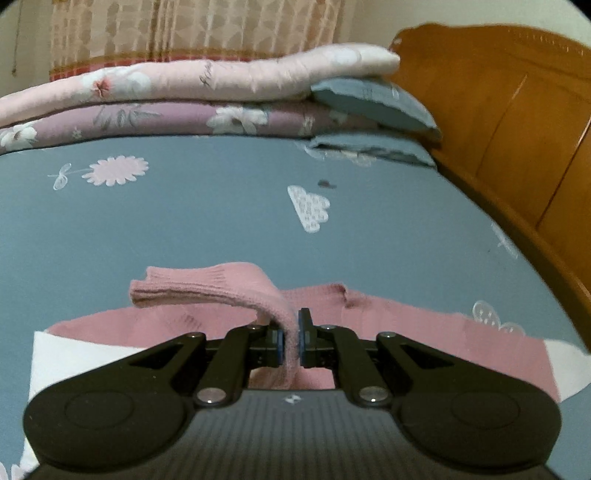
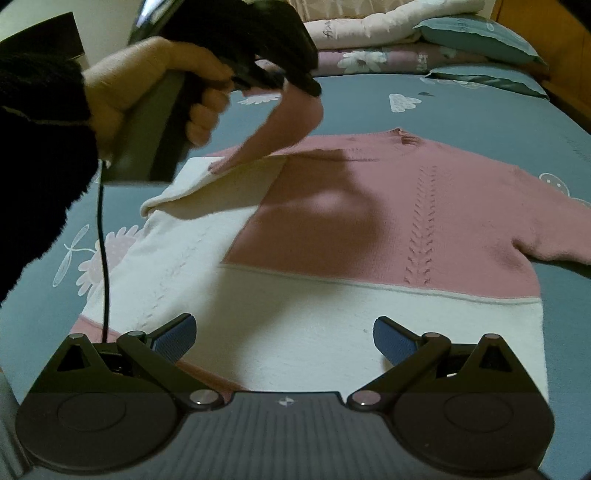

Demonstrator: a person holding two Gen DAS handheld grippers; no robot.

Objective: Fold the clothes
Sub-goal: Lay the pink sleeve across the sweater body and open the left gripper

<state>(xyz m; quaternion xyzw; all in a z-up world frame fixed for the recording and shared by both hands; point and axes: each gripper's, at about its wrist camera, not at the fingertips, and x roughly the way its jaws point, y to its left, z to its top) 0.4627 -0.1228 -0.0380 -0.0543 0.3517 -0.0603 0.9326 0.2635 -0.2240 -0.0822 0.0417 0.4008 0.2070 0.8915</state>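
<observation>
Right gripper (image 2: 284, 338) sits low at the near edge of the bed, jaws spread wide, blue pads (image 2: 173, 338) well apart and gripping nothing; they hang over the white hem band of the sweater (image 2: 332, 221). Whether the pads brush the knit is hard to tell from this angle.

The sweater lies flat on the blue sheet (image 2: 461, 122), pink across the chest, white along the hem and down its left side, neck pointing toward the far end of the bed. One sleeve stretches out toward the right edge of the bed, lying flat.

Over on the left side, a hand (image 2: 155, 88) in a dark sleeve (image 2: 40, 147) grips the left gripper (image 1: 291, 339). Its jaws are pressed close together, pinching the pink sleeve (image 1: 207, 286) between the pads, ribbed cuff flopping free to the left beyond the fingertips. In the right wrist view that sleeve rises off the sweater's white side up to the gripper, raised over the shoulder.

Farther back, at the far end of the bed, folded quilts (image 1: 177, 99) are stacked, with pillows (image 1: 376, 107) beside them against the wooden headboard (image 1: 517, 122). A curtain (image 1: 192, 33) hangs behind the quilts.
</observation>
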